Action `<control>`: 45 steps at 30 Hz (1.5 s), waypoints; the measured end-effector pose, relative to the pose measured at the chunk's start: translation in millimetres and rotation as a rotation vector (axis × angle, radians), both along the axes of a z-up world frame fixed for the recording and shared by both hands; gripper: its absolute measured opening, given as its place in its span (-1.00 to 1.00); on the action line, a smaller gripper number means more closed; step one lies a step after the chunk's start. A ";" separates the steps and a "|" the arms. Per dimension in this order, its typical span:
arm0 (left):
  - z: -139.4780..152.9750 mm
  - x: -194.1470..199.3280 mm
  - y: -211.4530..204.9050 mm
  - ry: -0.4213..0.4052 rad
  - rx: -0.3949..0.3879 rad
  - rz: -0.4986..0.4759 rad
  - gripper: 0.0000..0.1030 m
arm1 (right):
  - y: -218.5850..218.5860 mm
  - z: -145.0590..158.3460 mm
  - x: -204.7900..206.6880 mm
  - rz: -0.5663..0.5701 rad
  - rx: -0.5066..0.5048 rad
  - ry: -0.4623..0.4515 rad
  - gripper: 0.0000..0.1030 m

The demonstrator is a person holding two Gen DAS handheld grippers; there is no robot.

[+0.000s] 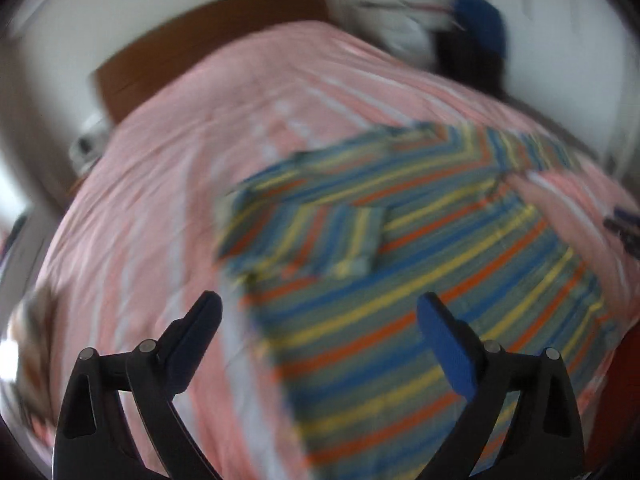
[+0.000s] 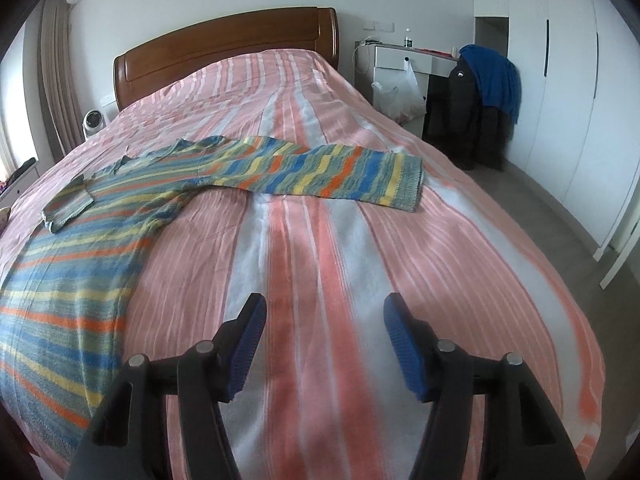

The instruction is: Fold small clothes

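Note:
A striped sweater (image 2: 104,216) in blue, yellow, orange and green lies flat on the bed. One sleeve (image 2: 332,176) stretches out to the right across the bedspread; the other sleeve (image 1: 304,236) is folded in over the chest. My left gripper (image 1: 320,308) hovers above the sweater's lower body, wide open, nothing between its blue pads; this view is blurred. My right gripper (image 2: 324,312) hangs over bare bedspread to the right of the sweater's body, jaws apart and empty. The right gripper's tips also show at the far right edge (image 1: 624,228) of the left wrist view.
The bed carries a pink and white striped bedspread (image 2: 400,240) with a wooden headboard (image 2: 224,44). To the right stand a white desk (image 2: 404,60), a hanging plastic bag (image 2: 400,92) and a chair draped with dark and blue clothes (image 2: 484,92). A small white fan (image 2: 94,120) sits at the left.

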State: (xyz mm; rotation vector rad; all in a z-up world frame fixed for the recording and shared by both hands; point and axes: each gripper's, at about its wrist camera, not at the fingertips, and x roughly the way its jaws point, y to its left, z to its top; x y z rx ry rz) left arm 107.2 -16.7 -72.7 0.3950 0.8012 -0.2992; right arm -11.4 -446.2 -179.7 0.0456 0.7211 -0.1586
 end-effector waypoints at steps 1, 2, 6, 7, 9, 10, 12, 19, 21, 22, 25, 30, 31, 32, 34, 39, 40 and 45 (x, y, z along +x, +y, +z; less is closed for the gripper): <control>-6.6 10.5 -9.3 0.006 0.028 -0.023 0.91 | -0.5 -0.7 -0.3 0.002 0.007 0.002 0.18; -20.6 29.1 -23.0 0.028 0.066 -0.053 0.91 | -0.9 -1.1 -0.8 0.003 0.012 0.003 0.18; -77.4 86.5 -33.3 0.200 0.141 0.011 0.64 | -1.5 0.4 -3.3 0.005 0.021 -0.007 0.18; -91.0 95.9 -28.5 0.247 0.135 0.040 0.58 | -2.0 0.9 -4.0 0.005 0.022 -0.010 0.18; -95.4 101.3 -11.0 0.263 0.015 0.094 0.12 | -2.8 1.8 -5.4 0.006 0.026 -0.016 0.18; -90.3 103.0 2.5 0.267 -0.033 0.148 -0.80 | -3.1 2.2 -5.9 0.006 0.027 -0.018 0.19; -75.2 102.3 27.1 0.242 -0.096 0.241 -0.82 | -4.9 3.2 -6.6 0.003 0.032 -0.022 0.22; -31.7 88.4 224.5 0.114 -0.435 0.775 -0.83 | 0.7 3.1 -4.8 0.012 0.008 -0.019 0.22; -48.9 82.7 275.9 0.151 -0.462 0.916 -0.83 | 4.2 1.2 -3.0 0.021 -0.005 -0.009 0.22; -57.5 80.5 288.3 0.170 -0.470 0.945 -0.84 | 6.2 -0.3 -2.3 0.025 -0.011 -0.002 0.22; -78.8 73.5 296.3 0.198 -0.466 0.963 -0.84 | 11.5 -4.2 0.0 0.038 -0.033 0.018 0.22; -95.2 72.8 291.0 0.211 -0.520 1.010 -0.84 | 13.6 -7.8 0.0 0.043 -0.047 0.036 0.22; -96.1 74.0 289.1 0.211 -0.534 1.018 -0.84 | 13.3 -7.8 -0.2 0.043 -0.047 0.036 0.22; -97.0 71.2 290.6 0.208 -0.548 1.023 -0.84 | 13.0 -7.9 -0.3 0.043 -0.046 0.037 0.22; -98.0 66.4 290.8 0.203 -0.563 1.023 -0.84 | 12.3 -9.1 -0.3 0.039 -0.046 0.044 0.22; -99.1 59.1 305.3 0.218 -0.630 1.007 -0.70 | 12.4 -11.7 2.0 0.038 -0.050 0.054 0.22; -98.9 55.3 311.0 0.219 -0.654 1.014 -0.65 | 12.3 -11.7 2.1 0.039 -0.049 0.054 0.22; -88.3 23.0 347.0 0.162 -0.593 1.143 -0.47 | 11.8 -12.3 2.1 0.040 -0.045 0.051 0.22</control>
